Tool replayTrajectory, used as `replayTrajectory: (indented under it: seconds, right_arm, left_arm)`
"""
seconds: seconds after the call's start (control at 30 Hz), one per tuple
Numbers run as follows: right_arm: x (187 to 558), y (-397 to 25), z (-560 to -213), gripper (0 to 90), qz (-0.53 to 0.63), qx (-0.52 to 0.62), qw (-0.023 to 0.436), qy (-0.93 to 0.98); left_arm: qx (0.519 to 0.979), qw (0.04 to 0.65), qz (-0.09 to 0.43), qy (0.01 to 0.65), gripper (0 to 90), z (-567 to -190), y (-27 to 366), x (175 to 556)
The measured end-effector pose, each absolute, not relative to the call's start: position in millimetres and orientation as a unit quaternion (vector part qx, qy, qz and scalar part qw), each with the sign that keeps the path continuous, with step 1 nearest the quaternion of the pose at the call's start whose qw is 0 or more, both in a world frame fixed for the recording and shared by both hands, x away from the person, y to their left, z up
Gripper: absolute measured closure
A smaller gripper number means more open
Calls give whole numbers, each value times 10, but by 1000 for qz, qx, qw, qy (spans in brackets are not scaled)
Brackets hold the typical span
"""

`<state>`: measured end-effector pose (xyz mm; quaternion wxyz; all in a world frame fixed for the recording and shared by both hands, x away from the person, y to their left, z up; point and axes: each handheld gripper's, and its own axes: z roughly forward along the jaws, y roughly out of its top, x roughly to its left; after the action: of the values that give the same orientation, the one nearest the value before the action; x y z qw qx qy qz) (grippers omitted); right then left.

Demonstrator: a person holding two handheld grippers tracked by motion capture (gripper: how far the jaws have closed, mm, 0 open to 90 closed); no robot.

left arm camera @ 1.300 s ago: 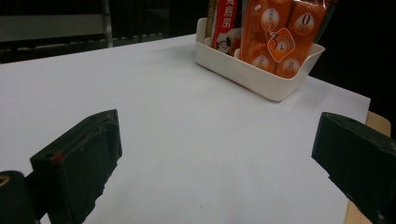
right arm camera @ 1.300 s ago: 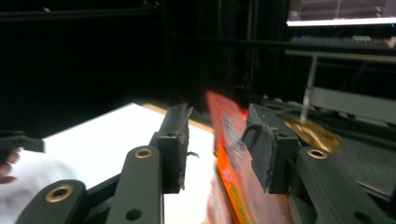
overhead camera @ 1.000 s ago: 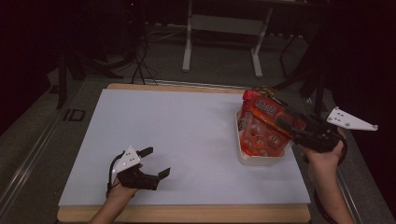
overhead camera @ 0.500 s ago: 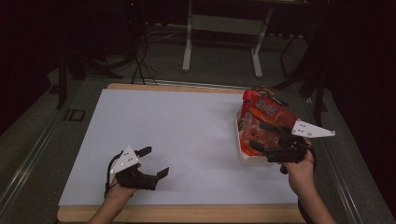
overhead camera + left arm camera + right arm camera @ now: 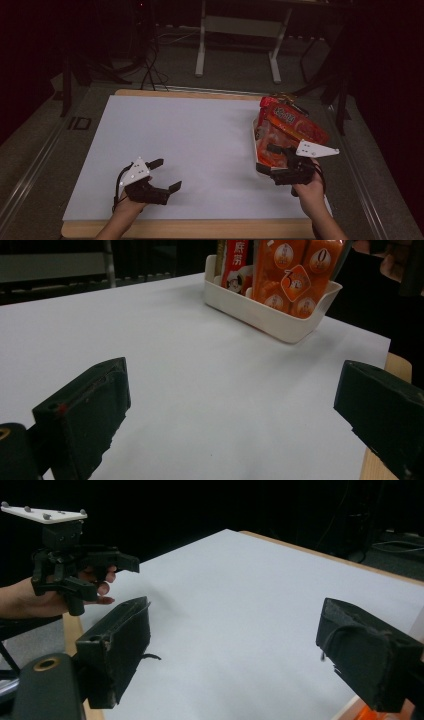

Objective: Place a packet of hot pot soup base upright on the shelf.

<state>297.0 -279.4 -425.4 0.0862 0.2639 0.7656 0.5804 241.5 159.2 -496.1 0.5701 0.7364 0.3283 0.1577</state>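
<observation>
Since the earlier frame, the right tongs (image 5: 284, 167) have been drawn back from the snack packets (image 5: 287, 131) toward the desk's near edge, while the left tongs (image 5: 162, 175) are kept in place. A white sheet is spread over the wooden desk (image 5: 200, 145), ringed by a dark room with metal stands. "0" and "3" can be read on the orange packets. Both tongs are held wide, gripping nothing. The packets are stood in a white tray (image 5: 260, 315) at the desk's right side.
</observation>
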Motion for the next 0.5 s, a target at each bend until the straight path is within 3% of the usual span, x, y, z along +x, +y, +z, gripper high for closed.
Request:
replayTrajectory:
  seconds: [0.5]
  right_arm:
    - [2859, -2684, -4530, 138, 558, 247, 78, 788]
  left_arm:
    - [743, 567, 154, 322, 22, -4985, 1568, 2407]
